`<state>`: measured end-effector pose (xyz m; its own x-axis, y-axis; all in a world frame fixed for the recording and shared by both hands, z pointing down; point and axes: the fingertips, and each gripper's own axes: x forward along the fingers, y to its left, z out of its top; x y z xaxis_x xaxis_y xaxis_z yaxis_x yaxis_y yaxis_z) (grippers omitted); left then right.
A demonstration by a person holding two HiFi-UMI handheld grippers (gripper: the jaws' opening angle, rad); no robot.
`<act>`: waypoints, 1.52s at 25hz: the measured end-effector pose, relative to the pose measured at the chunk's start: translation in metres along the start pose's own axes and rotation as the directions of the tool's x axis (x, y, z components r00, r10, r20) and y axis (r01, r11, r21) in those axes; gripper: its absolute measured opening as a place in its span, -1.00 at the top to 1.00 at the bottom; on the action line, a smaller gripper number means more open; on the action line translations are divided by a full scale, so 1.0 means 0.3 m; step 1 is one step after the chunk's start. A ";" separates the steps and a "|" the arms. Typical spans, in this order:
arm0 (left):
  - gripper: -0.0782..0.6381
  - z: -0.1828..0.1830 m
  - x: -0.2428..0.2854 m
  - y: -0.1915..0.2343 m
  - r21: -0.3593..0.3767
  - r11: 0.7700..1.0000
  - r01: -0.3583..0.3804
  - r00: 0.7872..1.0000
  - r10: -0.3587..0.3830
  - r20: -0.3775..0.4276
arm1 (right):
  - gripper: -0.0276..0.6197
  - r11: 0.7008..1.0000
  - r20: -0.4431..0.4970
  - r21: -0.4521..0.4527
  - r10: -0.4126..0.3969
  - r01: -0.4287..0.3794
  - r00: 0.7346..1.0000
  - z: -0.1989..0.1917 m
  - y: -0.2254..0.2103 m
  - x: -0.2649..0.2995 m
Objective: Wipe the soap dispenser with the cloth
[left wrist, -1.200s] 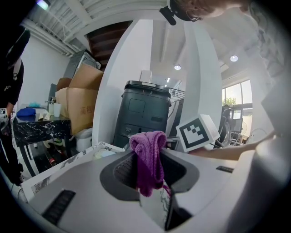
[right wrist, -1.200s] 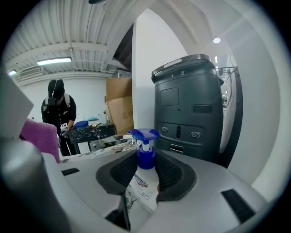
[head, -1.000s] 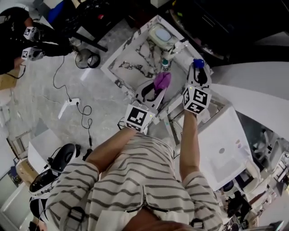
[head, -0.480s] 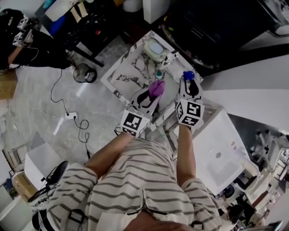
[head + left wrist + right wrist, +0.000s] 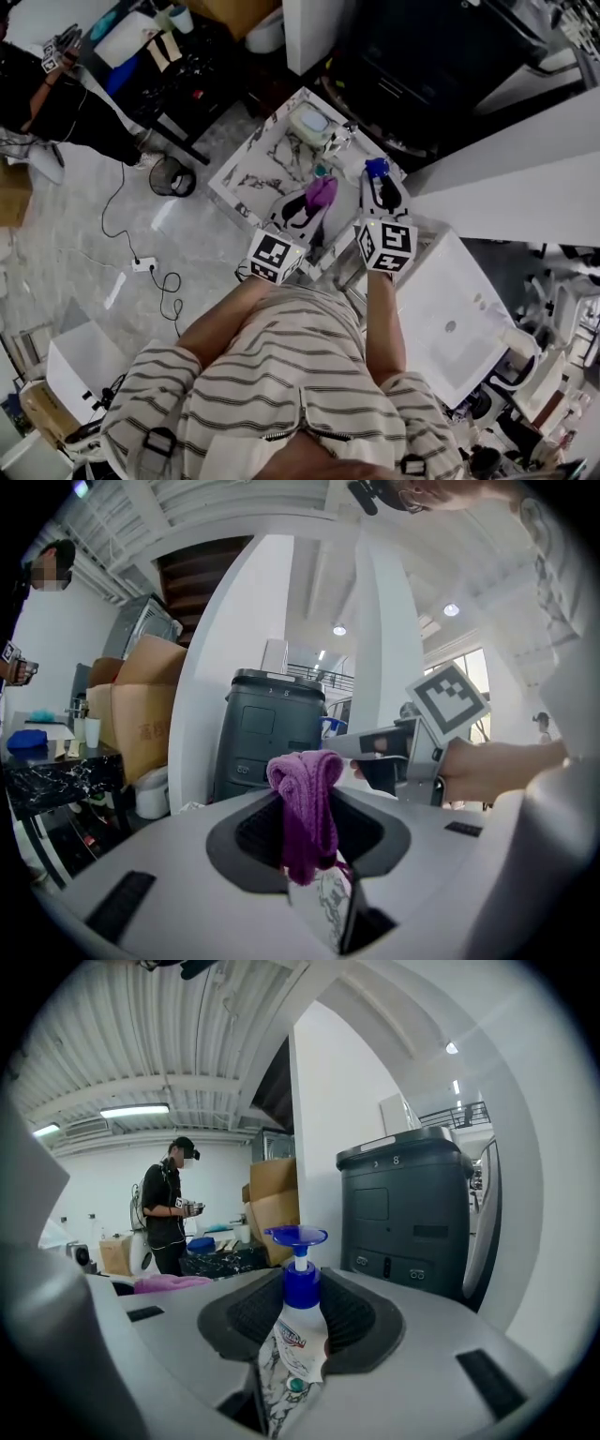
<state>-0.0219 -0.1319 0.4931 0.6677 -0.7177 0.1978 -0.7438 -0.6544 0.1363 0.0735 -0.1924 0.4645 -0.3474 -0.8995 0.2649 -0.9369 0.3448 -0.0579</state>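
Right hand-held gripper [image 5: 302, 1316] clamps upright soap dispenser [image 5: 291, 1349], blue pump [image 5: 297, 1237] on top; person [image 5: 169, 1208] far left.

Soap dispenser [image 5: 294, 1342] label unreadable

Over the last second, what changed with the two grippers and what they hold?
Both came up from the marble table, the right gripper seemingly more than the left gripper, and the head view pulled back with them. Nothing was taken or let go: the left stays shut on the purple cloth, the right on the soap dispenser. The two are still apart.
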 end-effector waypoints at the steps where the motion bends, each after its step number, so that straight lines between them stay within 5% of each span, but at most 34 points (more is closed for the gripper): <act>1: 0.46 0.005 0.001 -0.001 -0.001 1.000 0.010 1.000 -0.010 -0.002 | 0.51 1.000 0.007 0.000 0.002 -0.002 1.000 0.015 0.008 -0.008; 22: 0.46 0.142 -0.019 -0.015 0.072 0.996 0.061 0.995 -0.067 0.075 | 0.51 0.999 0.065 -0.012 0.051 -0.051 0.997 0.143 0.123 -0.114; 38: 0.45 0.128 -0.024 -0.111 0.131 0.987 0.088 0.993 -0.097 0.063 | 0.51 0.998 0.065 -0.003 0.068 -0.068 0.996 0.131 0.129 -0.146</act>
<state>-0.0008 -0.1141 0.4500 0.7374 -0.6642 0.1225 -0.6714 -0.7407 0.0250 0.0509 -0.1502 0.4128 -0.4119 -0.8896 0.1974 -0.9111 0.4057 -0.0730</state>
